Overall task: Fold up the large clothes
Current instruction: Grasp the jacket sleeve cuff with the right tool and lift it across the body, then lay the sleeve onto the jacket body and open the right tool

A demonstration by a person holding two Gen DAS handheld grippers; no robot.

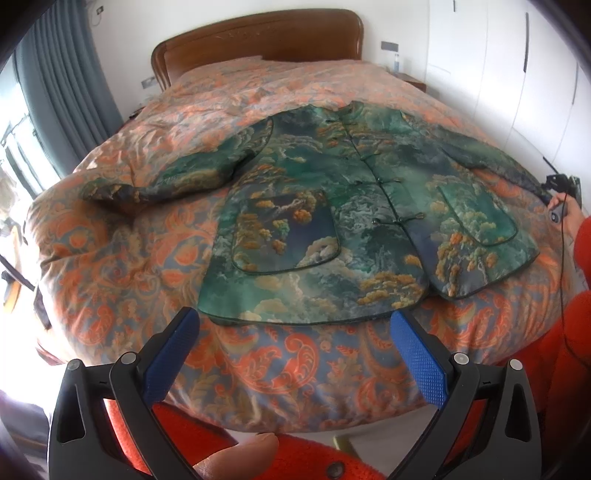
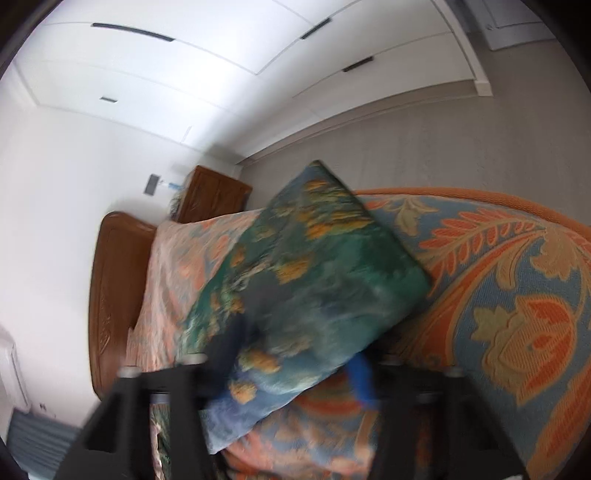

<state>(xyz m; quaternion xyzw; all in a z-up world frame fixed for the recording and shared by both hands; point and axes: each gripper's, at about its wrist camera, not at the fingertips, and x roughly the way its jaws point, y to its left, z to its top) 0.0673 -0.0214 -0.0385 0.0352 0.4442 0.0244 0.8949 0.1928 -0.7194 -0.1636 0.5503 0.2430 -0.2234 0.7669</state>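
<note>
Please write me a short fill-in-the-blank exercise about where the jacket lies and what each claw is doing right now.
1. The green jacket lies spread flat on the ____.
2. The left claw hovers near the jacket's hem with its jaws ____.
3. The right claw has its fingers around the end of the jacket's ____.
4. Behind the bedspread stands a brown wooden ____.

Missing words: bed; open; sleeve; headboard

Brown wooden headboard [image 1: 258,35] at twelve o'clock, grey curtains [image 1: 62,74] at ten, white wardrobe doors [image 1: 517,66] at two, orange-patterned bedspread [image 1: 155,229] centre.
</note>
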